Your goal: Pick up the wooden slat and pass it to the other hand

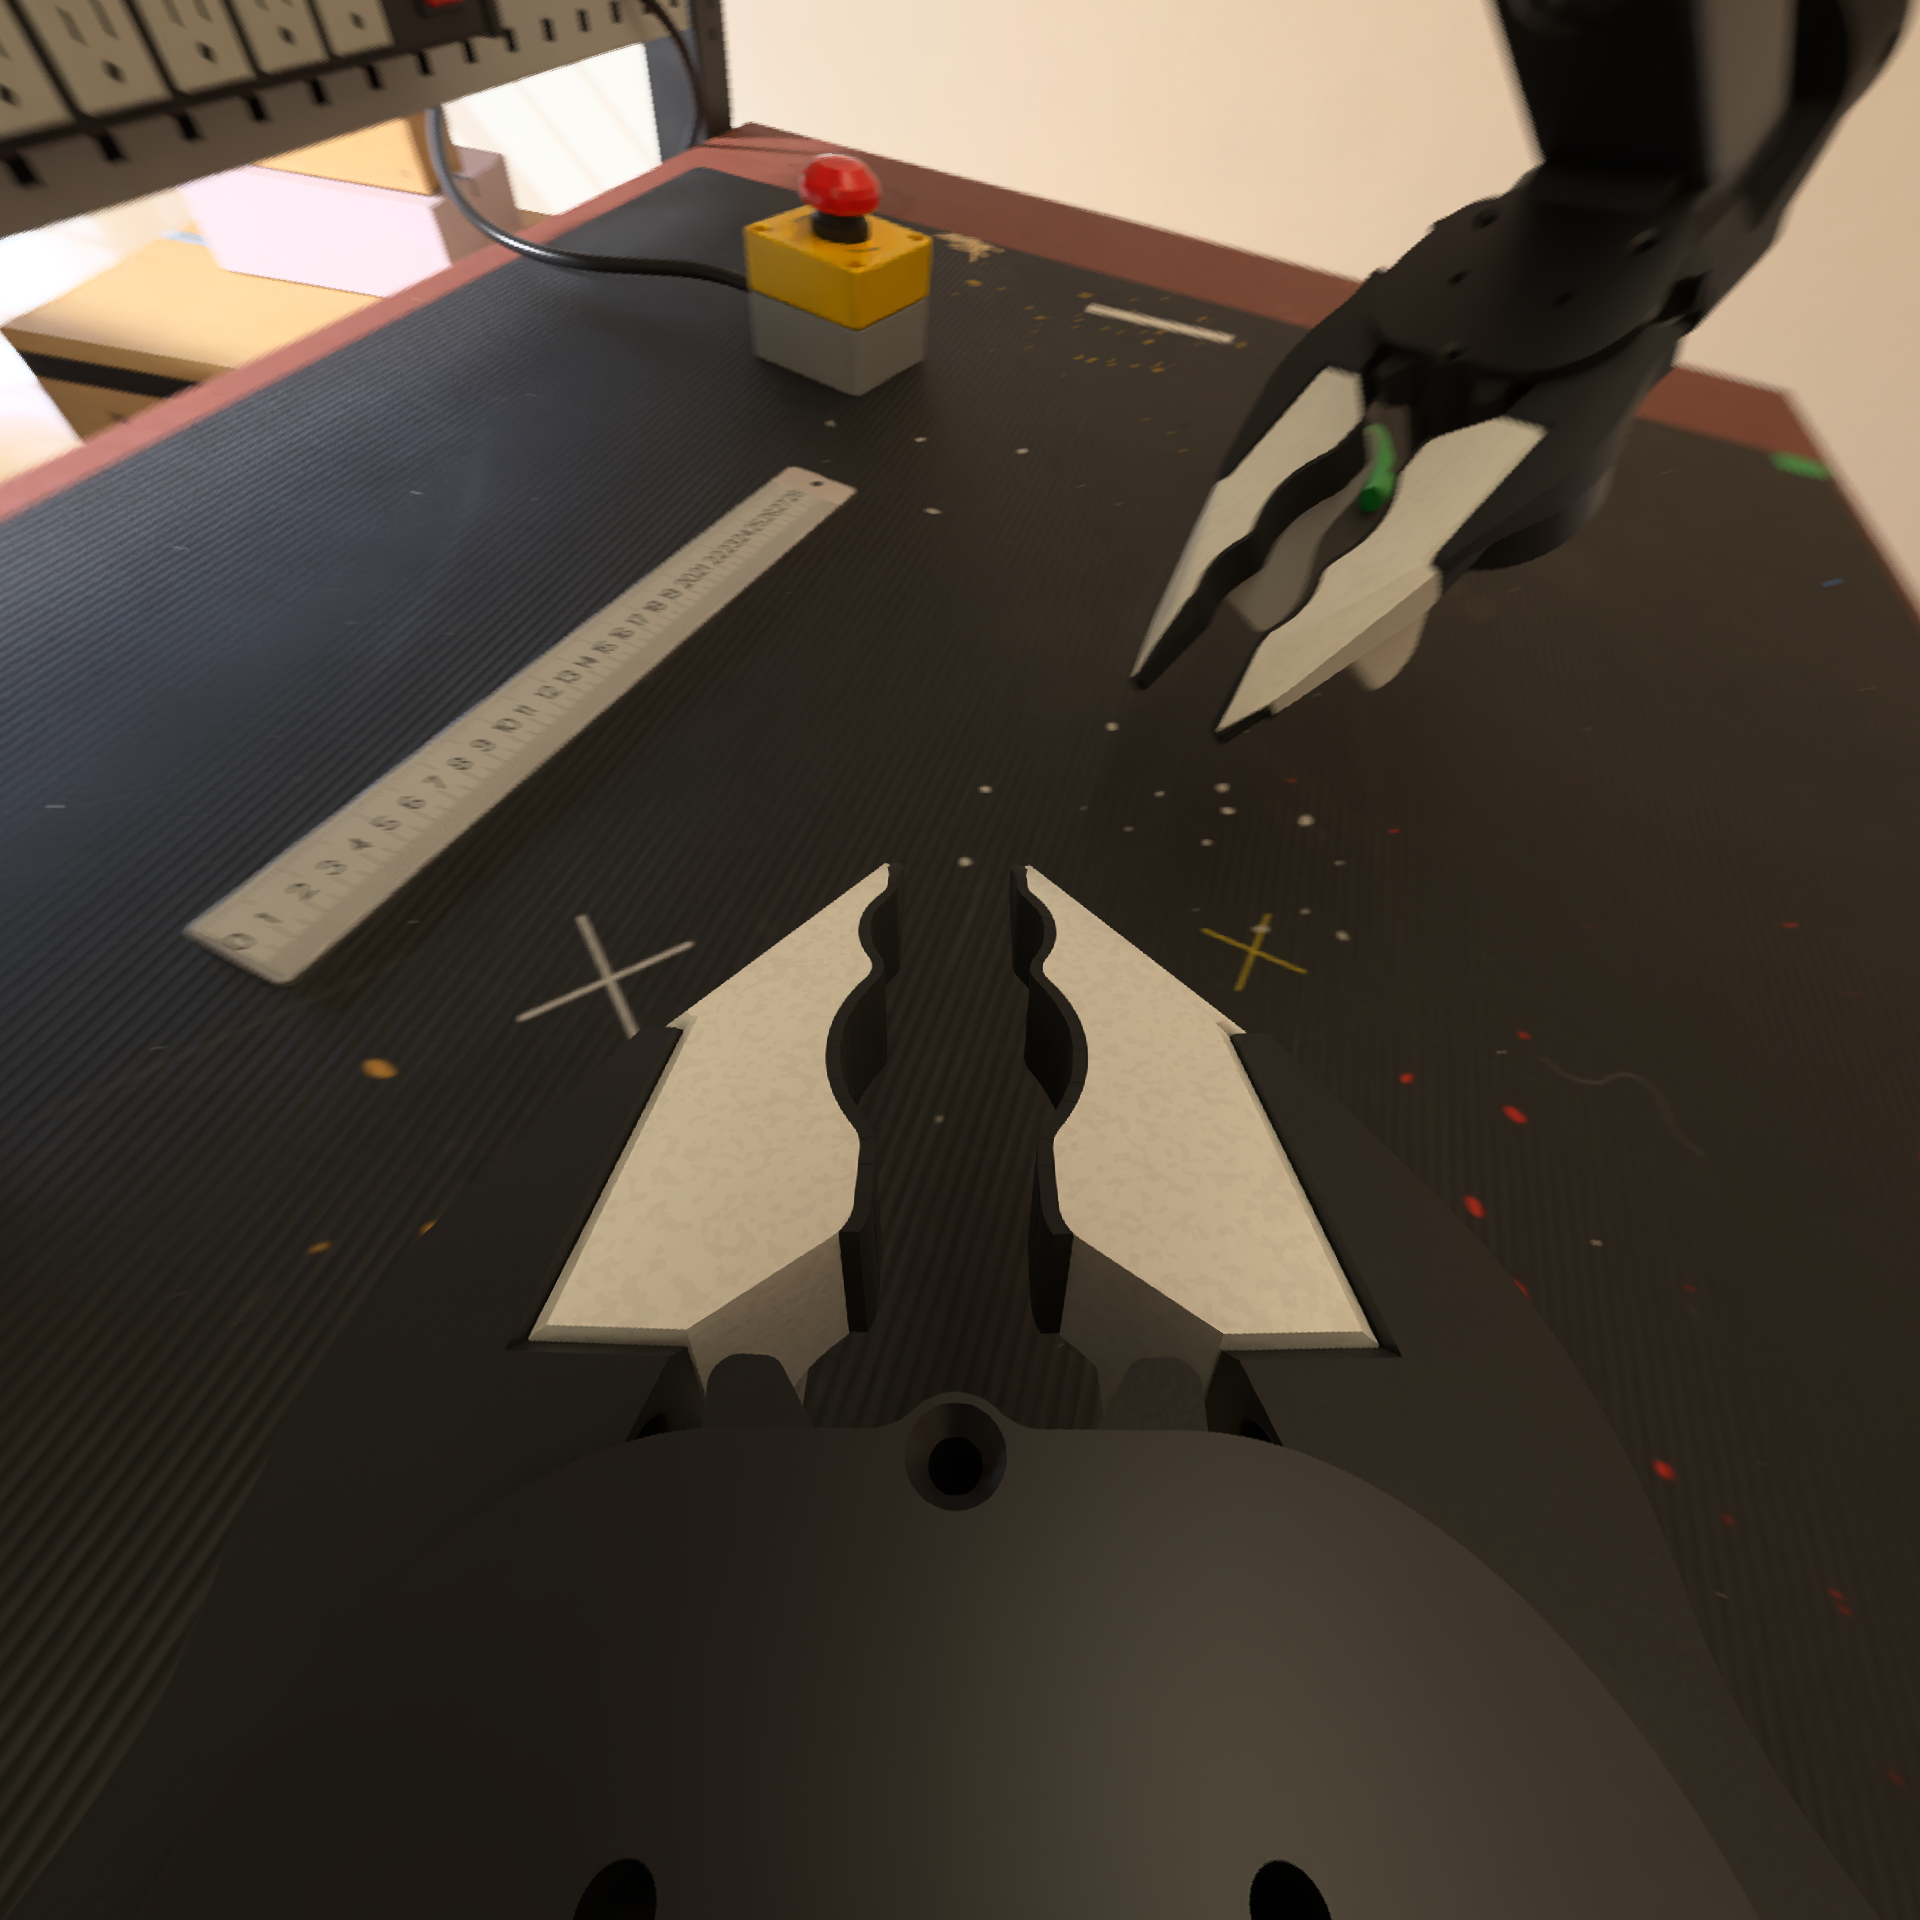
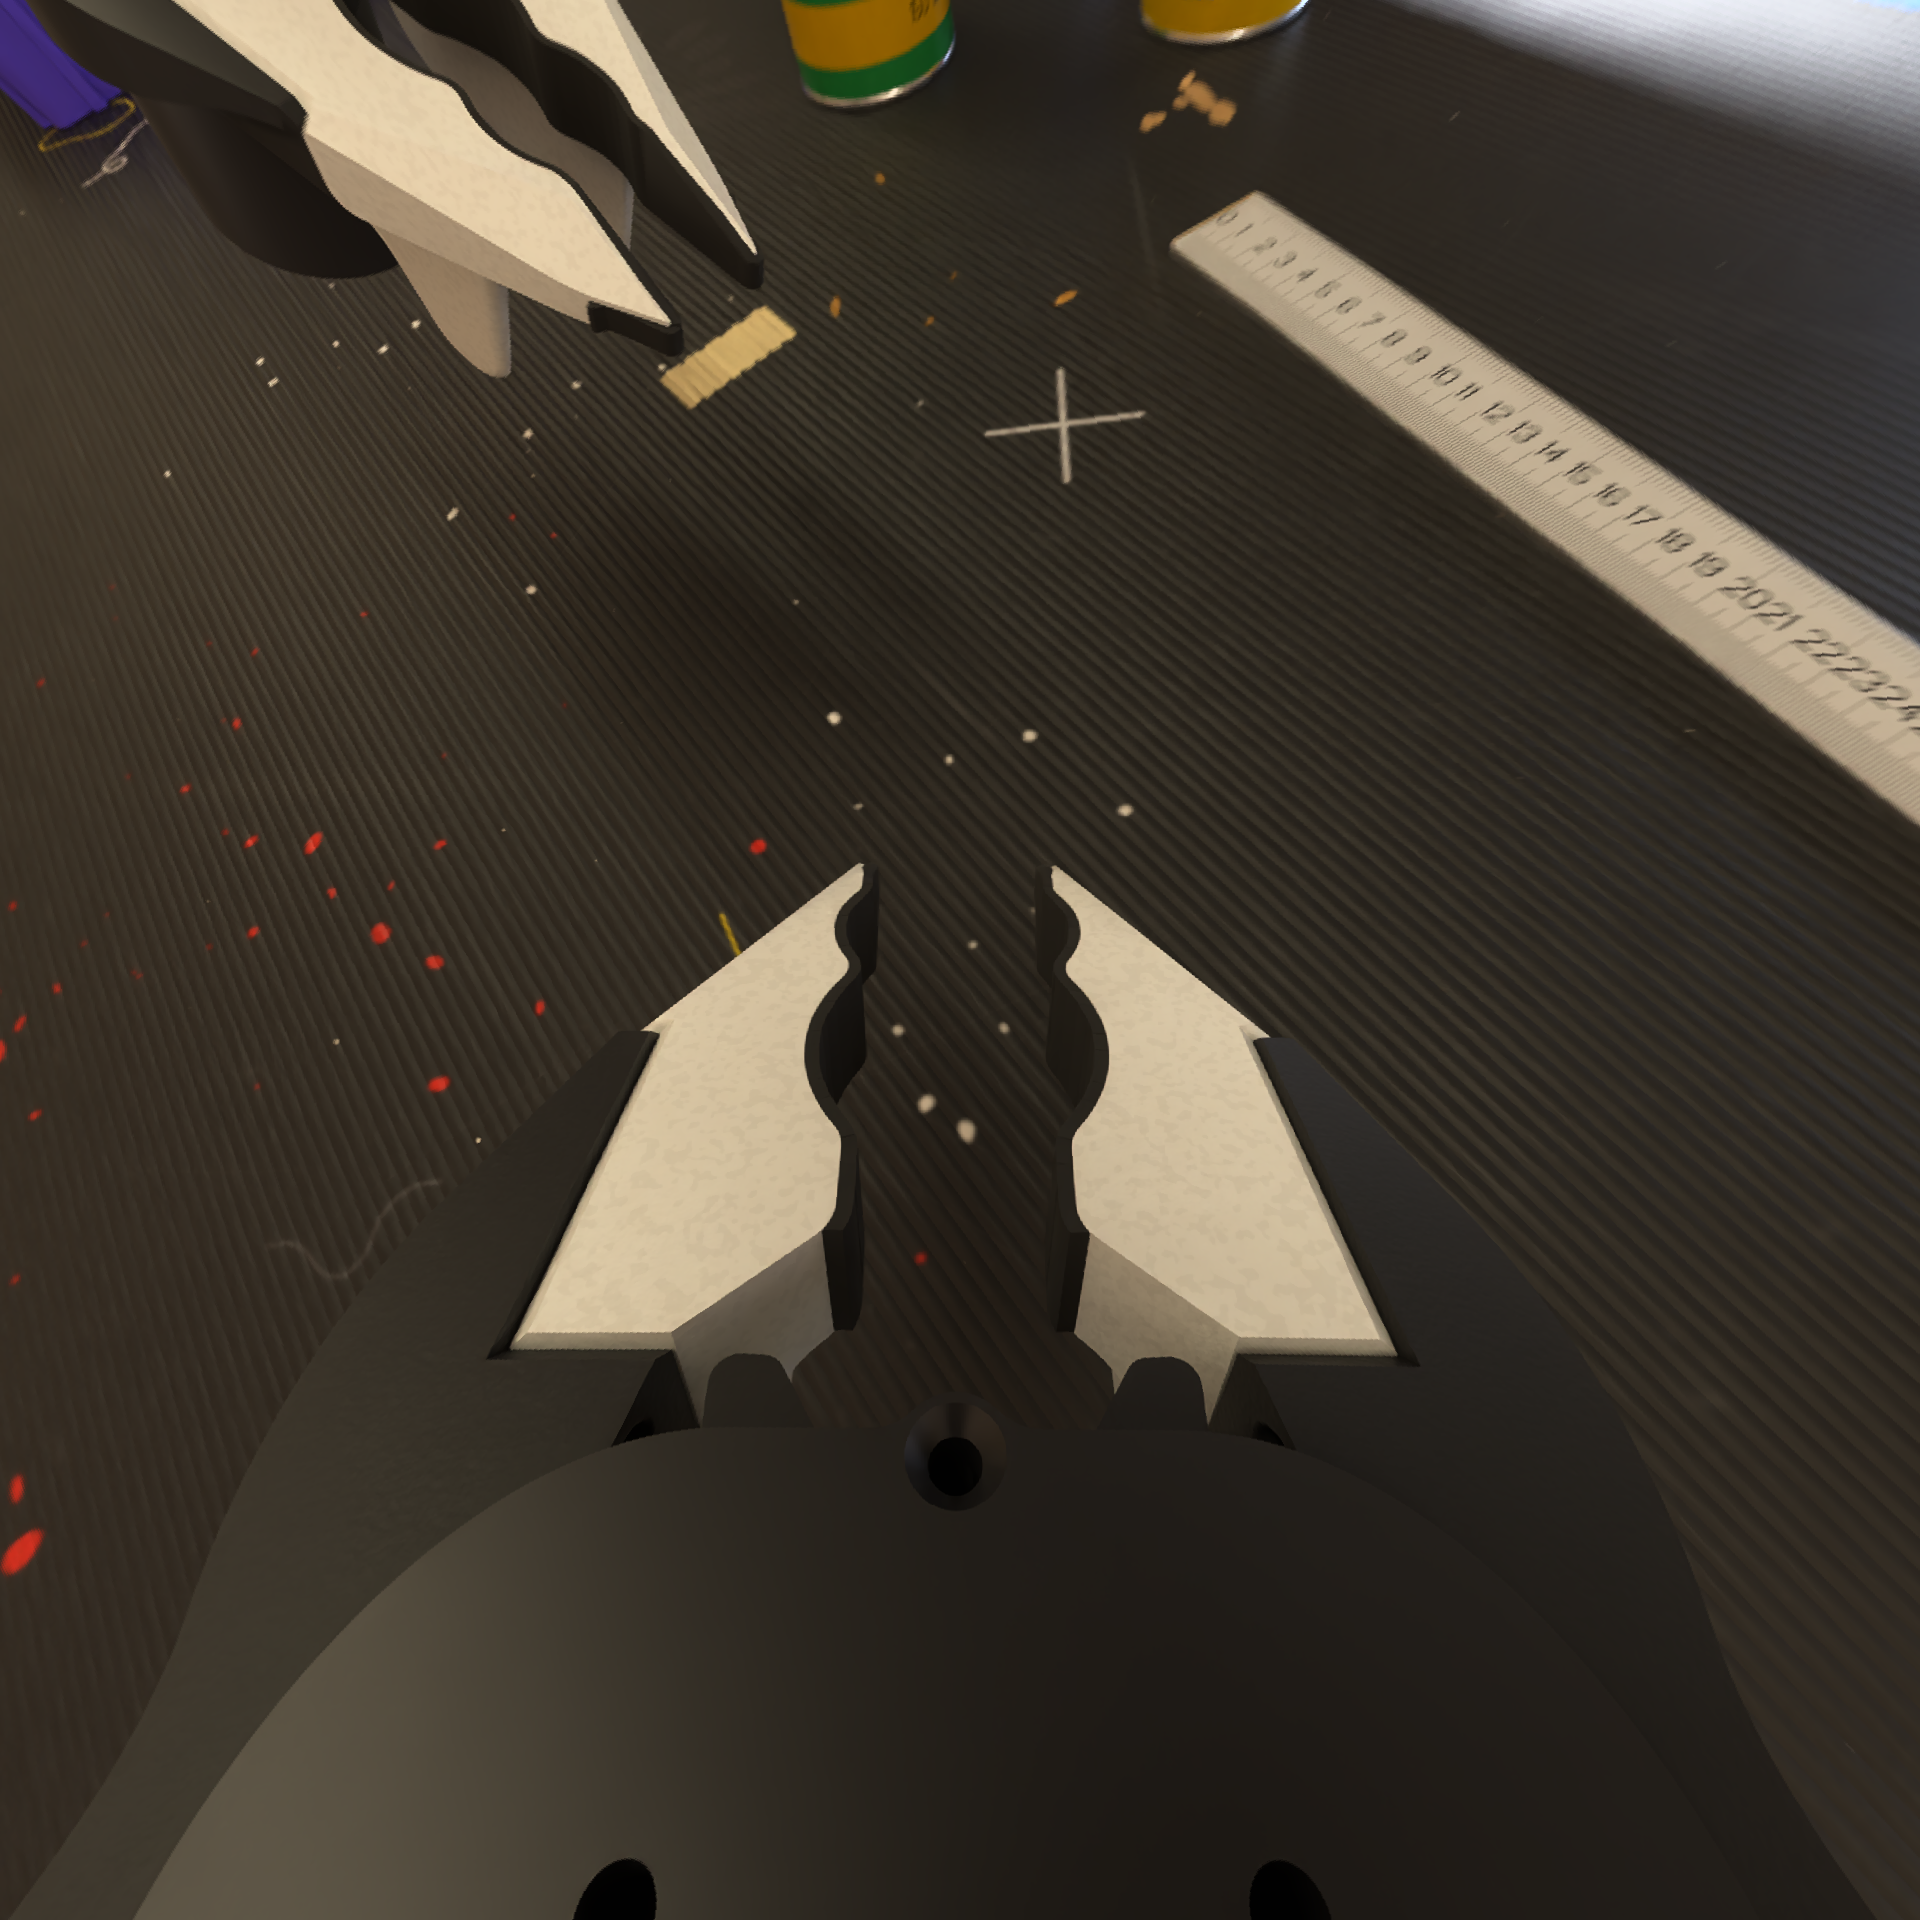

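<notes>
Left gripper (image 1: 956, 878): fingers apart, nothing between them, only the dark ribbed mat (image 1: 312, 644) showing through the gap. It hangs above the mat, pointing toward the far edge. In the right wrist view the same gripper (image 2: 717, 307) enters from the upper left, tilted down, its tips just above the slat (image 2: 729, 354).

Slat: a short, pale wooden piece lying flat on the mat, directly under the left gripper's tips; whether a tip touches it cannot be told. It is hidden in the left wrist view.

Right gripper (image 2: 958, 883): fingers apart, empty, over a patch of white and red specks. In the left wrist view it (image 1: 1184, 707) descends from the upper right, tips angled down and close to the mat, well apart from the left gripper's tips.

Mat markings: a white cross (image 1: 606, 977) left of the left gripper, a yellow cross (image 1: 1254, 951) to its right.

Ruler (image 1: 520, 727): grey, flat, running diagonally beyond the white cross; also along the right side of the right wrist view.

Stop button (image 1: 837, 286): red cap on a yellow and grey box, cabled, near the far edge.

Two cans (image 2: 871, 47), yellow with a green band on the nearer, stand at the top of the right wrist view.
</notes>
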Action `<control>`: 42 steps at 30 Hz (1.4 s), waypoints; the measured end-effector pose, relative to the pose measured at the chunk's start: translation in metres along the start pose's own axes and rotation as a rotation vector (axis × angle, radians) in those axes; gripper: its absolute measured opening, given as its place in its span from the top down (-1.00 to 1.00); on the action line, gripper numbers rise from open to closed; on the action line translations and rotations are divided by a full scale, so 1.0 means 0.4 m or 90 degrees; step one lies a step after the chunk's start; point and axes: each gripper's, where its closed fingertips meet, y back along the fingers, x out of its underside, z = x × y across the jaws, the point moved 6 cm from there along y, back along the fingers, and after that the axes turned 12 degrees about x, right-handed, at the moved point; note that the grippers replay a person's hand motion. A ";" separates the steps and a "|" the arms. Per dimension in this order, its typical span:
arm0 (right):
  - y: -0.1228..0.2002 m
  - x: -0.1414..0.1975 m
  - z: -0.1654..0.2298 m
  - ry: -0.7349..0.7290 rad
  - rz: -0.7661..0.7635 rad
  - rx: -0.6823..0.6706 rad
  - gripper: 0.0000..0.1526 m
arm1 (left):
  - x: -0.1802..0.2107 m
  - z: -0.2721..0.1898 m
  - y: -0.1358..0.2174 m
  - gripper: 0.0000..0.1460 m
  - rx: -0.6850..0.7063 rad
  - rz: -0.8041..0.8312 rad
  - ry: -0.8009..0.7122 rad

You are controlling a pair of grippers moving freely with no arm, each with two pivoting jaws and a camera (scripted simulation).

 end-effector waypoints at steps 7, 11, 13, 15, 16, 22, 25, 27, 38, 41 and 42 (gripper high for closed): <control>0.046 0.000 0.060 0.145 -0.144 -0.043 0.77 | -0.019 -0.024 0.042 0.73 -0.043 0.048 -0.078; 0.026 0.009 0.106 0.230 -0.200 -0.002 0.77 | -0.046 -0.062 0.092 0.72 -0.056 0.047 -0.130; 0.018 0.003 0.128 0.240 -0.212 -0.014 0.68 | -0.057 -0.085 0.123 0.72 -0.060 0.042 -0.153; 0.013 -0.006 0.146 0.264 -0.224 -0.004 0.65 | -0.066 -0.105 0.159 0.72 -0.068 0.035 -0.170; 0.011 -0.012 0.153 0.270 -0.227 -0.010 0.65 | -0.071 -0.114 0.179 0.72 -0.075 0.028 -0.177; -0.007 -0.046 0.181 0.270 -0.252 -0.033 0.64 | -0.081 -0.127 0.304 0.74 -0.166 0.017 -0.190; -0.021 -0.070 0.175 0.293 -0.256 -0.031 0.68 | -0.065 -0.127 0.369 0.75 -0.231 0.026 -0.186; -0.035 -0.095 0.163 0.295 -0.262 -0.042 0.69 | -0.051 -0.128 0.413 0.75 -0.275 0.030 -0.175; -0.170 -0.273 0.105 0.291 -0.296 -0.149 0.70 | 0.050 -0.161 0.672 0.46 -0.561 0.116 -0.064; -0.196 -0.314 0.103 0.259 -0.301 -0.213 0.69 | 0.079 -0.175 0.744 0.47 -0.643 0.168 -0.032; -0.203 -0.323 0.101 0.250 -0.300 -0.231 0.69 | 0.088 -0.178 0.763 0.47 -0.658 0.174 -0.020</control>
